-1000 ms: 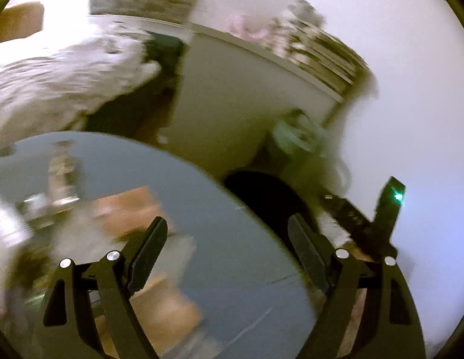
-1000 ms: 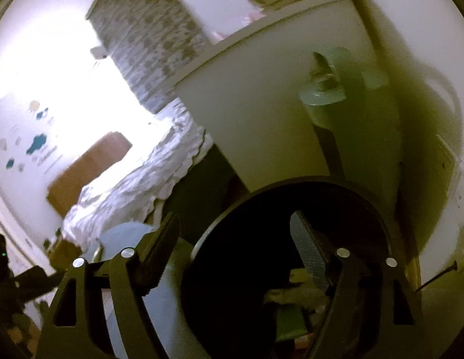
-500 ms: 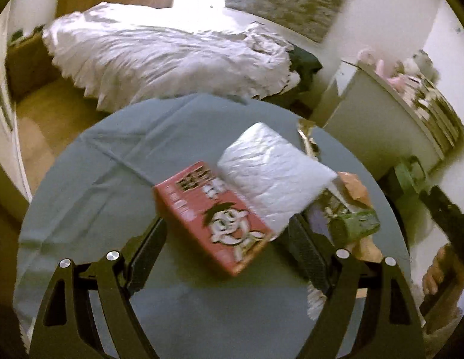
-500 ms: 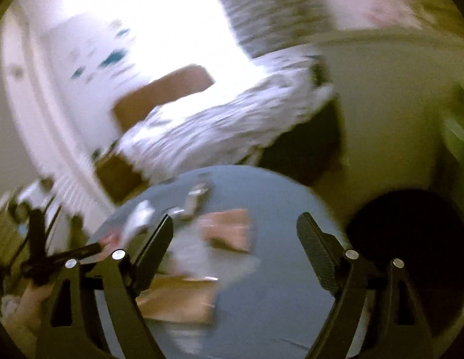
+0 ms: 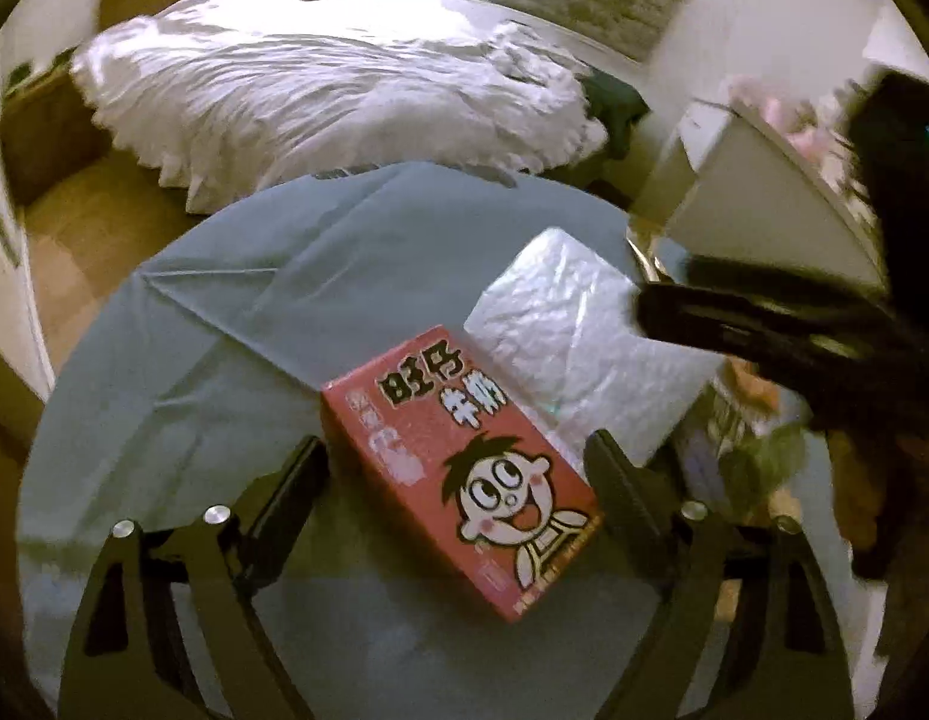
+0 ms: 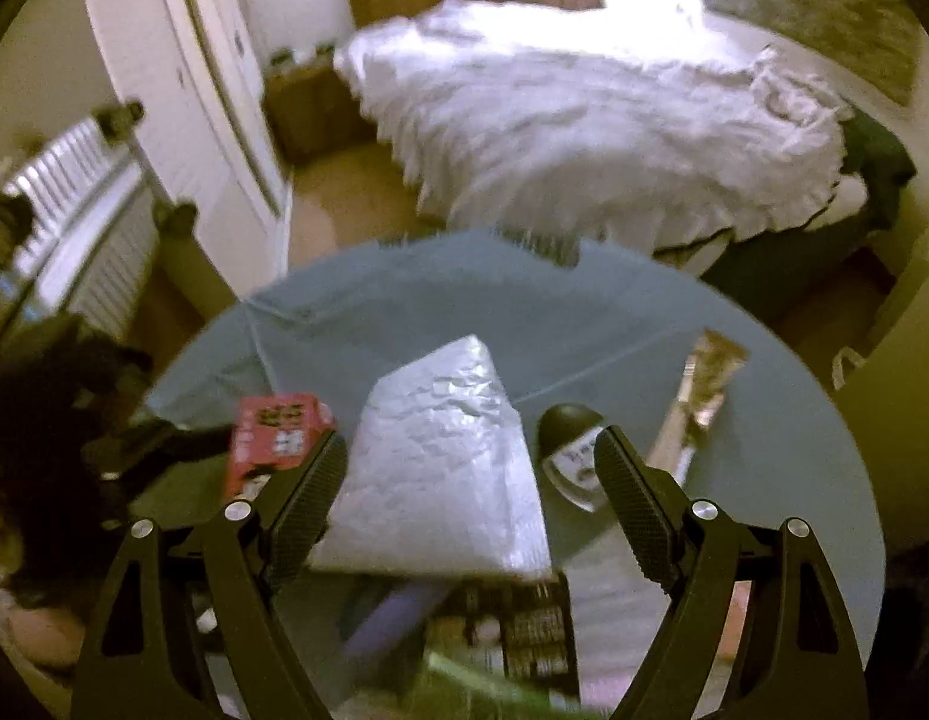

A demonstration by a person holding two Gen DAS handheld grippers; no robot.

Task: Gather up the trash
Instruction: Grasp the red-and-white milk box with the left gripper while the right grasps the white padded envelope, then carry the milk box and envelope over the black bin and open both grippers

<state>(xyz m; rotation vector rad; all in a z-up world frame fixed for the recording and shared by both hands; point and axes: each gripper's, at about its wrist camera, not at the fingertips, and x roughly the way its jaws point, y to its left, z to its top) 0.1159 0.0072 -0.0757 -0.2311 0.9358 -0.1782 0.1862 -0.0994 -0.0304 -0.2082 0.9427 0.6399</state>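
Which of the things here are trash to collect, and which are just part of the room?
Trash on the table: red milk carton, silver padded mailer, snack wrapper, dark printed packet.

Just the room: bed, blue tablecloth, radiator, white cabinet.

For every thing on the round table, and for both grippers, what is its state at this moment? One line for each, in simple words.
red carton: lying flat, between the open jaws, not gripped.
white padded bag: lying on the table, wrinkled, one edge beside the carton.
dark-capped bottle: lying on its side.
brown wrapper: lying flat, crumpled.
left gripper: open, holding nothing.
right gripper: open, holding nothing, above the bag.
table: covered with a creased blue cloth.
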